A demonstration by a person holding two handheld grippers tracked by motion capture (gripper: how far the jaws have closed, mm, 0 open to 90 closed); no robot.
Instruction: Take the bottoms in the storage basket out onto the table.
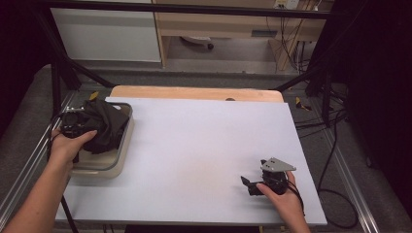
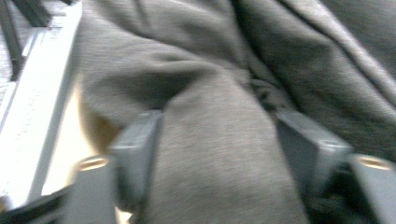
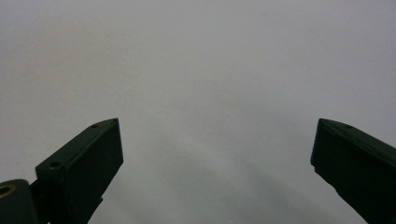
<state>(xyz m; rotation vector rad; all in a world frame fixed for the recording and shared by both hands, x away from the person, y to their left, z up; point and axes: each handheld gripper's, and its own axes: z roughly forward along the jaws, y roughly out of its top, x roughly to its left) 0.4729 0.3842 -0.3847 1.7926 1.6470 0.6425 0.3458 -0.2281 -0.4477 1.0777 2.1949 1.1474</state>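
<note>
The left gripper [image 1: 90,127] clamps dark cloth [image 1: 104,124] in the far-left bin [image 1: 109,167], apparently to lift it, while the right gripper [image 1: 250,184] waits, jaws spread, near right.

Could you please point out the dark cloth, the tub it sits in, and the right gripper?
dark cloth [image 1: 104,124], high view, middle of the bunched fabric
tub [image 1: 124,145], high view, bare right wall
right gripper [image 1: 247,183], high view, between its fingertips

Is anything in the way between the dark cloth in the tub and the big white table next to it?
Only the tub's own wall. The dark cloth sits heaped above the rim, with the left gripper closed around a fold. The white table beside it looks bare up to the right gripper.
</note>
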